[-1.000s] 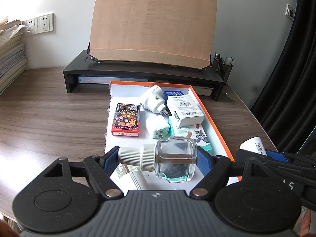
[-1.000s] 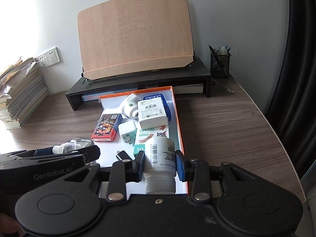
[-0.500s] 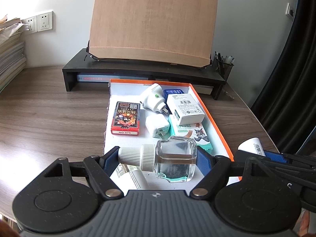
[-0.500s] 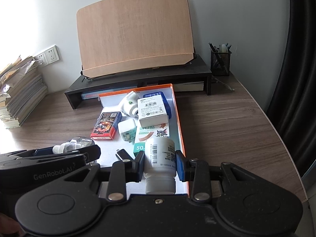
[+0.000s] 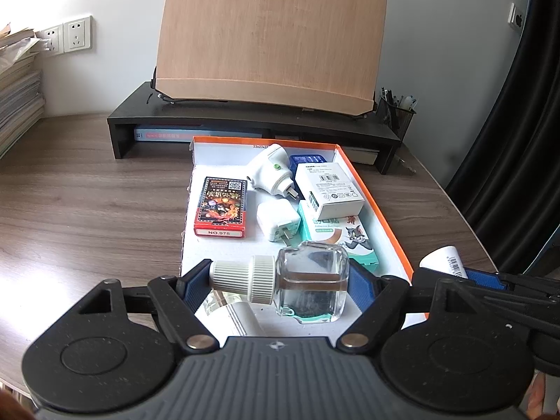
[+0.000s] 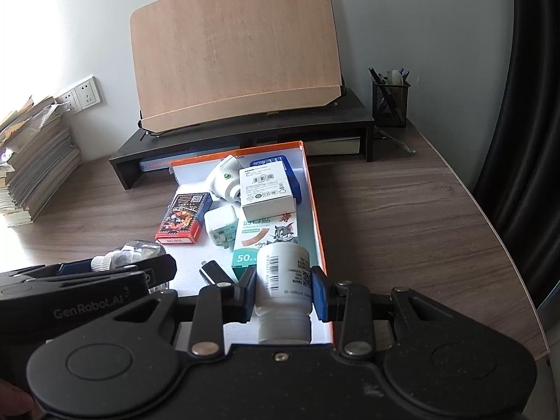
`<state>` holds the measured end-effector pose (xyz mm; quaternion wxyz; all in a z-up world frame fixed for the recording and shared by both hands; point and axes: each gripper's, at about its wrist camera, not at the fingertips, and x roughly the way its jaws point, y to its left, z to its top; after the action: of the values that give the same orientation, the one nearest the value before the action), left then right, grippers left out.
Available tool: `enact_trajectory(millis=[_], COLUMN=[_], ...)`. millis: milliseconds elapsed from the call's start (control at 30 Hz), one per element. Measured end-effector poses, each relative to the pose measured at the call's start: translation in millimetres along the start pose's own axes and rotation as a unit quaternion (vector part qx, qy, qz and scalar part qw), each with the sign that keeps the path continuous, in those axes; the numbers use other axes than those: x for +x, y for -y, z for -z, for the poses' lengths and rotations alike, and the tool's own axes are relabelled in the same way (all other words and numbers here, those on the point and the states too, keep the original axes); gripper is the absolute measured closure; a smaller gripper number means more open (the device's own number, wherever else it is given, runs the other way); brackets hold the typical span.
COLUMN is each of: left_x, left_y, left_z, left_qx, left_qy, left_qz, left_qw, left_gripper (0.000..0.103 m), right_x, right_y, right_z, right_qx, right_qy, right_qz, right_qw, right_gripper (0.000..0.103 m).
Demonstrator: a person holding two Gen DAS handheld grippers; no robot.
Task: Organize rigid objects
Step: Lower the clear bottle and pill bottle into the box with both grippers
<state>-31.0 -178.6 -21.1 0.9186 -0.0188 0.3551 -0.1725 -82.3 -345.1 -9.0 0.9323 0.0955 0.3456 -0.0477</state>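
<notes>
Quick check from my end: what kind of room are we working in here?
Most likely a home office or study. A wood-grain desk carries a black monitor riser against the wall, a mesh pen cup with pens at the back corner, and a stack of papers near wall sockets.

Bright left-side daylight, fisheye-warped edges.

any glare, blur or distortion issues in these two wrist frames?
Left wrist: sharp, strong fisheye bowing at the edges; clear bottle shows refraction, no blown glare. Right wrist: sharp too, wall at upper left is overexposed, paper stack partly washed out; black curtain has little detail.
</notes>
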Motion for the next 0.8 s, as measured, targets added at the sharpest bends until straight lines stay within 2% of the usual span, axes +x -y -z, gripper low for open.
enact_trajectory(millis=[800], left_x=[4.0], left_y=[-7.3], left_z=[-2.5], left_qx=[-0.003], left_qy=[-0.004], left_qz=[0.000], left_qw=[1.0000], left_gripper=[0.022], right_x=[11.8], right_y=[-3.9], right_z=[-3.2], right_qx=[-0.003], right_qy=[-0.014], right_qz=[-0.001], right_qw=[1.000], right_gripper=[0.063])
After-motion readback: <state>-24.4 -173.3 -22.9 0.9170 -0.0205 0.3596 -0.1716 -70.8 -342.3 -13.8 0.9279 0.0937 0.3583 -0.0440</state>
